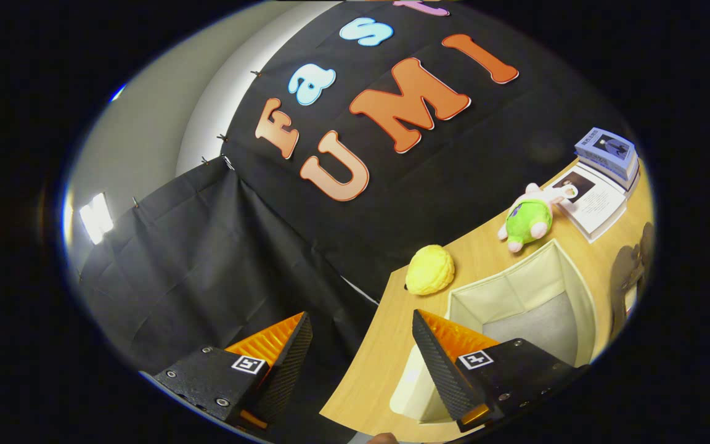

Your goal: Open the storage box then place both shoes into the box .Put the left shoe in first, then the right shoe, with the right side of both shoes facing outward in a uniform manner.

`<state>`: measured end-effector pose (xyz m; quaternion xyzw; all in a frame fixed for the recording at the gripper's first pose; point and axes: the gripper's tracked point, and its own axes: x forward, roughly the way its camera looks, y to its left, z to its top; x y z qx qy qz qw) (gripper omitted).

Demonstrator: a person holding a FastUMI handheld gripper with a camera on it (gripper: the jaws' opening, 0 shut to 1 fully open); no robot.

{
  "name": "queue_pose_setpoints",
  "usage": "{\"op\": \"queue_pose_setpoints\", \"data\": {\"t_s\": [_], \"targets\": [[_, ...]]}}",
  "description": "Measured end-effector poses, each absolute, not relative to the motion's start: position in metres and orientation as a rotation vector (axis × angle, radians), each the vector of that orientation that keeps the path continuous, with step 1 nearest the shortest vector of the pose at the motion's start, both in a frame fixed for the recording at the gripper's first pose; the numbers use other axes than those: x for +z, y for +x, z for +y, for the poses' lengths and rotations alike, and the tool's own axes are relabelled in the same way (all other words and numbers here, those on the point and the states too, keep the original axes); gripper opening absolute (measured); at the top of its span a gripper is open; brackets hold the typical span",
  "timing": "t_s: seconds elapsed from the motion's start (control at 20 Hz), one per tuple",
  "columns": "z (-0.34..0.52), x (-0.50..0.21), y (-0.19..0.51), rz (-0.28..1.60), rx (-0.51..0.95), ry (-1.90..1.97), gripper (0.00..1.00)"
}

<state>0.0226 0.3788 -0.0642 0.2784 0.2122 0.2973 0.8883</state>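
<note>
Booth with black cloth walls; a wooden table (pixel 379 357) sits beyond and to the right of the fingers. The view is heavily tilted.

Gripper (pixel 361 327): fingers spread wide, nothing between them, held in the air. One finger hangs off the table edge over the cloth, the other overlaps the near corner of the box.

Box (pixel 567 271): cream fabric, open at the top, interior visible and bare, just beyond the right-hand finger. A pale panel (pixel 413 388) lies against its near side beneath that finger; whether this is the lid cannot be told.

Other items on the table: a yellow ball (pixel 430 269) just beside the box's far corner, a green plush toy (pixel 529 219) beyond the box, and a book stack (pixel 606 154) with an open booklet (pixel 595 200) behind the toy.

Judgement: the box appears ready to receive, with the shoes not yet loaded.

Risks: the ball and toy sit close to the box rim, so a wide sweep with a shoe could knock them. The box walls look soft; a shoe pressed against a wall may fold or shift the box. Taking the right shoe first, or reversing one, would break the required order and facing.

Writing: print on the book covers and booklet is too small to read. The fingers carry square fiducial markers, no brand.
</note>
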Motion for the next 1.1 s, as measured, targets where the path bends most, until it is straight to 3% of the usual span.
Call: {"op": "queue_pose_setpoints", "data": {"t_s": [0.5,1.1], "targets": [[0.237,-0.108,0.052,0.391,0.397,0.424,0.98],[0.105,-0.207,0.067,0.475,0.131,0.311,0.98]]}}
